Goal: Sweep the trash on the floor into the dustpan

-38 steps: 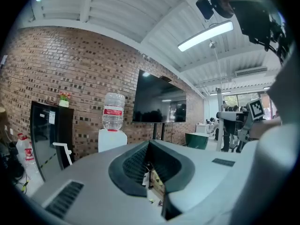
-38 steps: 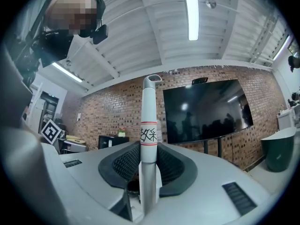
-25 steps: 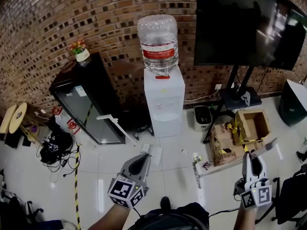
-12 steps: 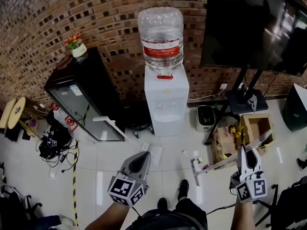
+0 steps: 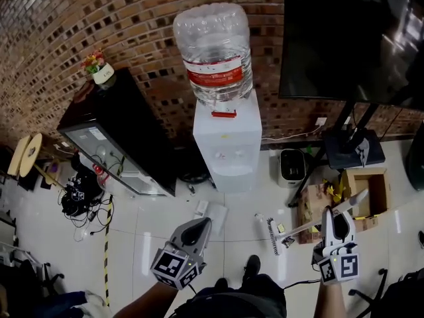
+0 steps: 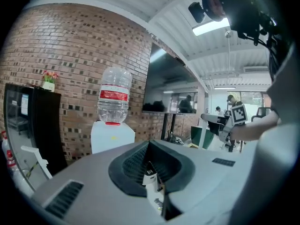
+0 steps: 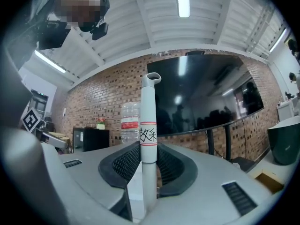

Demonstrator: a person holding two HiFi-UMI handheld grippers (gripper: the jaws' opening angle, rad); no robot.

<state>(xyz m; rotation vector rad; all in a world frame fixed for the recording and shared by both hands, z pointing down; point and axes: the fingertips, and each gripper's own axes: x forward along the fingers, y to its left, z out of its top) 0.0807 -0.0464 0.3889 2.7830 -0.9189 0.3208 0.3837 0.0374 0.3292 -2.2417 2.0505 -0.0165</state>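
As sweeping needs the broom [image 5: 271, 234], the right gripper [image 5: 336, 215] pinches its handle [image 7: 149, 125]; the left gripper [image 5: 201, 224] is pressed together.

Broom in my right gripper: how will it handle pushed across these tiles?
The right gripper grips the broom near its handle's top, far from the head, so the head will probably wander. The thin handle looks light, likely rigid.

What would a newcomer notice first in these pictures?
The big water bottle on the white dispenser stands centre against the brick wall, with a large dark screen at its right. Low at the right, the right gripper clamps a white broom handle between its fingers. The left gripper holds a small white piece.
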